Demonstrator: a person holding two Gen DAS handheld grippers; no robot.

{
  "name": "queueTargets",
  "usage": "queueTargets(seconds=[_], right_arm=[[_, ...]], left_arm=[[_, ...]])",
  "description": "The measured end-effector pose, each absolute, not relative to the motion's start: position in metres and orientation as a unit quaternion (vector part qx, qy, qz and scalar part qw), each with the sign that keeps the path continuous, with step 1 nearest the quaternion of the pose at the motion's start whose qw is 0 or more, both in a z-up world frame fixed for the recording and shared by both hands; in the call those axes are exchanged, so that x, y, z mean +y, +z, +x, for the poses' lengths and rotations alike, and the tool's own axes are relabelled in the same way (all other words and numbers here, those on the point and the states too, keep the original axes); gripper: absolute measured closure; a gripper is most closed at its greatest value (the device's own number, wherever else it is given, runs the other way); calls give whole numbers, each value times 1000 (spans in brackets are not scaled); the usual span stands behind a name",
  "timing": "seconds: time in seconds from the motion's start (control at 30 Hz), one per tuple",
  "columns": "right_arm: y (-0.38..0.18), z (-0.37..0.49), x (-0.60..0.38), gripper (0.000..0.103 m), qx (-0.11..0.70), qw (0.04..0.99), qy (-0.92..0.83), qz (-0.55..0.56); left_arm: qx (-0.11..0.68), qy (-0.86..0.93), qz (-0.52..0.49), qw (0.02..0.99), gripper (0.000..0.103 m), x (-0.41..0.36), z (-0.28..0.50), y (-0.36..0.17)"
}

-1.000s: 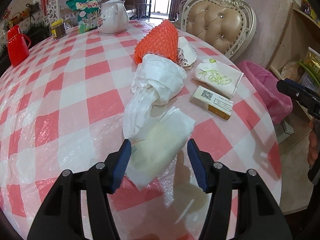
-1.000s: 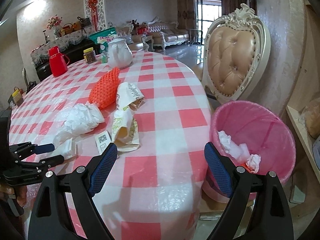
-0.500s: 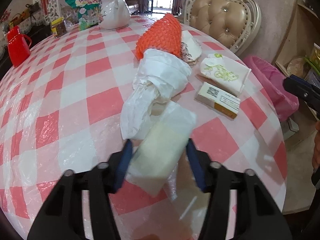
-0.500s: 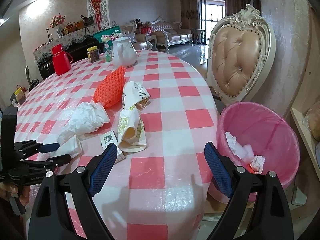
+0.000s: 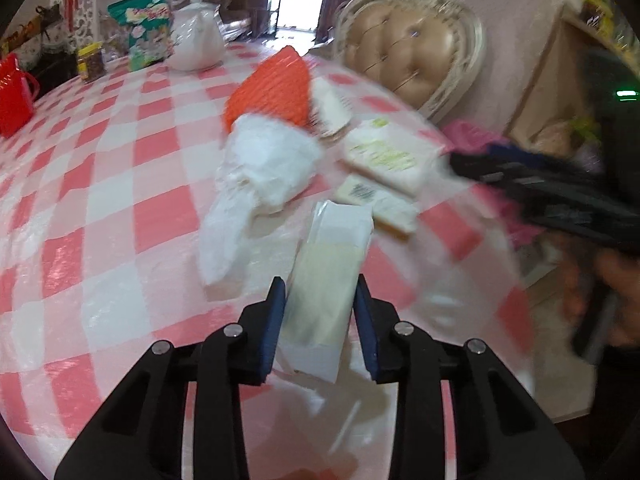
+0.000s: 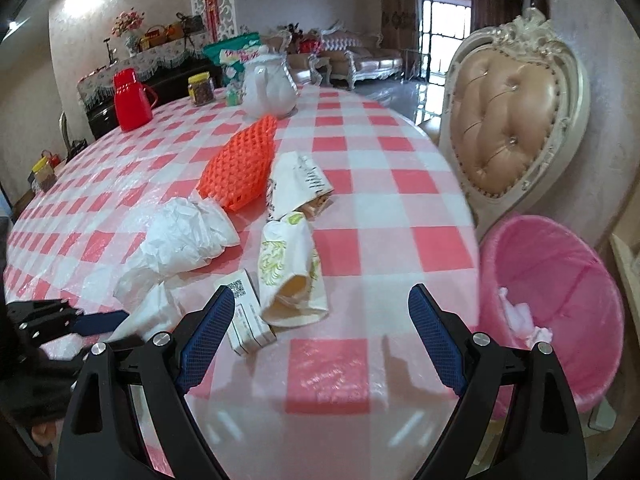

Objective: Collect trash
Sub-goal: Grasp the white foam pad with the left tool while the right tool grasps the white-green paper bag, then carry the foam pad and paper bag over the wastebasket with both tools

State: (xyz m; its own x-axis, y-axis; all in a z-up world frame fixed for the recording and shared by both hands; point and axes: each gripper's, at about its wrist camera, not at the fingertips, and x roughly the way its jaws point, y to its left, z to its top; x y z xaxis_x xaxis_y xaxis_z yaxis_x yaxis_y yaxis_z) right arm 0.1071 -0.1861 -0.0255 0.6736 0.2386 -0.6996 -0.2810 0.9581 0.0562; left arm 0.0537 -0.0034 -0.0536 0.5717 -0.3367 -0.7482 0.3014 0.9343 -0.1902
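A white and cream packet point(image 5: 332, 256) stands between the blue pads of my left gripper point(image 5: 320, 280), whose jaws are closing and press on its sides. Behind it on the checked table lie a crumpled white plastic bag point(image 6: 184, 236), an orange foam net point(image 6: 244, 164), two printed paper bags point(image 6: 288, 268) and a small box point(image 6: 244, 316). My right gripper point(image 6: 322, 292) hangs open over the table's near edge, just short of the box, with nothing between its fingers. A pink-lined bin point(image 6: 560, 280) with some white scraps stands on the floor at the right.
A white teapot point(image 6: 272, 88), a red jug point(image 6: 130, 100), a jar point(image 6: 202, 88) and a green packet point(image 6: 232, 52) stand at the table's far side. A padded chair point(image 6: 512, 120) is beside the bin. A shelf point(image 5: 560, 80) lines the right wall.
The left jaws have come together onto the packet, which now stands narrower between them. The right gripper has moved in toward the box and paper bags.
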Motion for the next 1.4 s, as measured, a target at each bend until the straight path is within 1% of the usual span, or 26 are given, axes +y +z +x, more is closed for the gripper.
queueTargets(seconds=[0.2,0.5,0.6,0.63,1.0,1.03,1.07,1.23,1.4], right_arm=[[-38,133,-170,27,400,904,148,-34],[-51,158,-153,39,425,892,147,-47],[-56,161,-151,49,433,888,149,-51],[-57,162,-150,54,435,886,150,-53],[-50,154,-159,56,420,894,153,-45],[-47,152,-162,69,415,896,153,-43],[-43,149,-165,72,412,898,149,-41],[-34,141,-185,72,400,905,139,-33],[-44,143,-193,71,412,901,134,-37]], left_arm=[[381,-161,-40,910,70,5,44,-36],[353,-87,-66,929,70,31,48,-24],[351,-63,-86,930,70,43,49,-23],[351,-57,-90,930,70,46,49,-23],[354,-33,-96,930,69,52,51,-25],[354,-31,-94,930,69,51,53,-24],[353,-29,-89,931,69,49,54,-22],[349,-30,-74,934,69,38,62,-9],[339,-41,-47,939,69,21,70,8]])
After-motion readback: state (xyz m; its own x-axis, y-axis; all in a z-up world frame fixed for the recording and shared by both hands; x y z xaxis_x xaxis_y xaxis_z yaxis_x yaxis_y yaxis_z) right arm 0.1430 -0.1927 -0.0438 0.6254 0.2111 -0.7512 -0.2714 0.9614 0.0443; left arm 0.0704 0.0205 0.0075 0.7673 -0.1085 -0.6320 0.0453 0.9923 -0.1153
